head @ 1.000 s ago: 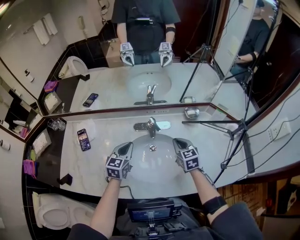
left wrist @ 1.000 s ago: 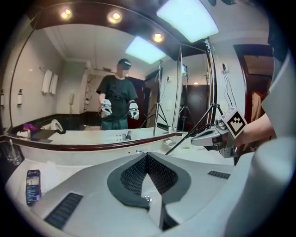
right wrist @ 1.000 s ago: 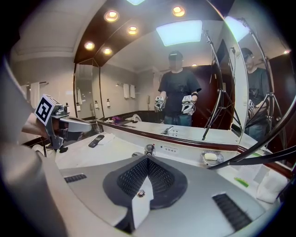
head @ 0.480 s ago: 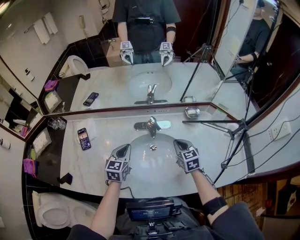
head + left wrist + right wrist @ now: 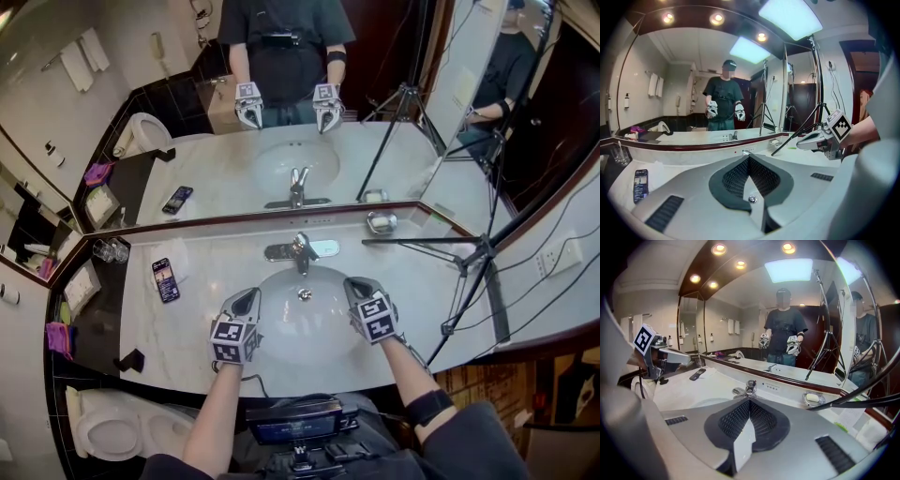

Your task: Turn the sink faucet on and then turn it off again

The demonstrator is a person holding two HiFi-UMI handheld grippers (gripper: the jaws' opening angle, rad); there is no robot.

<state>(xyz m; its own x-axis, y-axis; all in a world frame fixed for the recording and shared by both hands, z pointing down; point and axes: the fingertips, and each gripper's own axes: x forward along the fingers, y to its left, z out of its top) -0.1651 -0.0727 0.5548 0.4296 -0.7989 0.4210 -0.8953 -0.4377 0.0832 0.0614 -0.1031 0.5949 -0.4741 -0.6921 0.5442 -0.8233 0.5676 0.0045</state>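
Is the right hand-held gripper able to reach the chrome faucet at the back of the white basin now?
Probably yes. The right hand-held gripper, jaws shut, hovers over the white basin's right side; nothing stands between it and the chrome faucet. The black tripod stands further right.

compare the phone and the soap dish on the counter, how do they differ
The phone is a dark flat rectangle with a lit screen; the soap dish is shiny metal holding a pale bar. The phone lies left of the faucet, the soap dish right of it, nearer the mirror. Both rest on the marble counter.
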